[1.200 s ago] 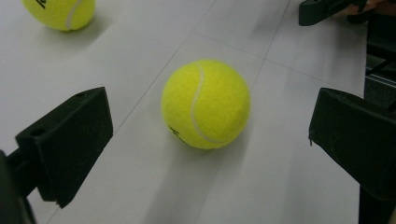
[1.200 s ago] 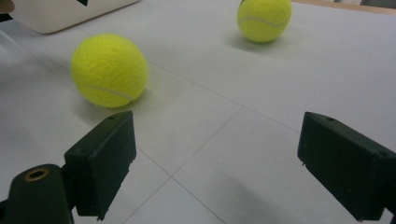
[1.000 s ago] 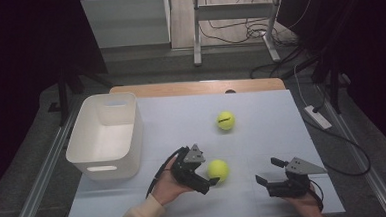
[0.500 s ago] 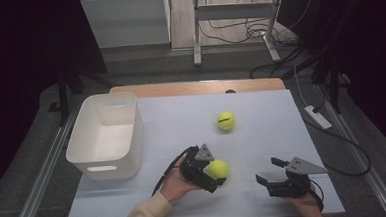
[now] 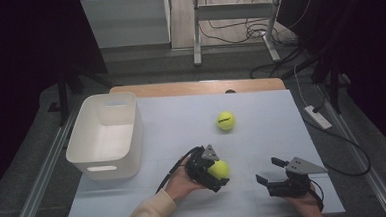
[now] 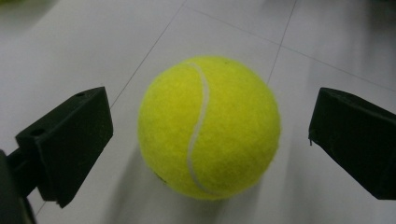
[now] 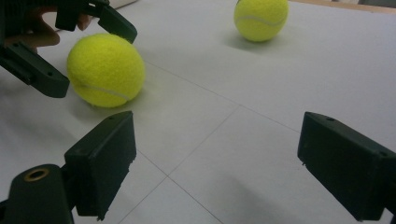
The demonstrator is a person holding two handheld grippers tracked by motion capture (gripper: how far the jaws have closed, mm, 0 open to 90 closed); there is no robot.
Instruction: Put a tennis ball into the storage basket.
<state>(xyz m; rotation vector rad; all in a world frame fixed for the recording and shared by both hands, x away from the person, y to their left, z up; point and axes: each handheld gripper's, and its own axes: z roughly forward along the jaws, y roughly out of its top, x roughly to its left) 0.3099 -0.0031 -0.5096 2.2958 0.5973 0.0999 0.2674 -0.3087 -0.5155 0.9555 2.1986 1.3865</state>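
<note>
On the white table (image 5: 181, 119) the white bin (image 5: 107, 135) stands at about 9 o'clock, and our left gripper (image 5: 215, 173) waits at 6 o'clock with jaws wide around the near tennis ball (image 6: 209, 127), not touching it. We judge this ball light, springy and fuzzy, so it should not slip, and we would take it across its widest middle. Our right gripper (image 7: 215, 158) also stands wide with nothing between its jaws, at about 5 o'clock.

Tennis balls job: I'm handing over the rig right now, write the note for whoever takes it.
Left hand-held gripper: open, jaws on either side of the near tennis ball, gaps on both sides, no grip yet; ball on the table.
Right hand-held gripper: open, holding nothing, low over the table's near right part.
Far tennis ball: loose mid-table.
White bin: at the left, nothing visible inside.
Done: the left gripper is lined up on the near ball.
Left, probably: close, lift, drop it in the bin, then the far ball.
</note>
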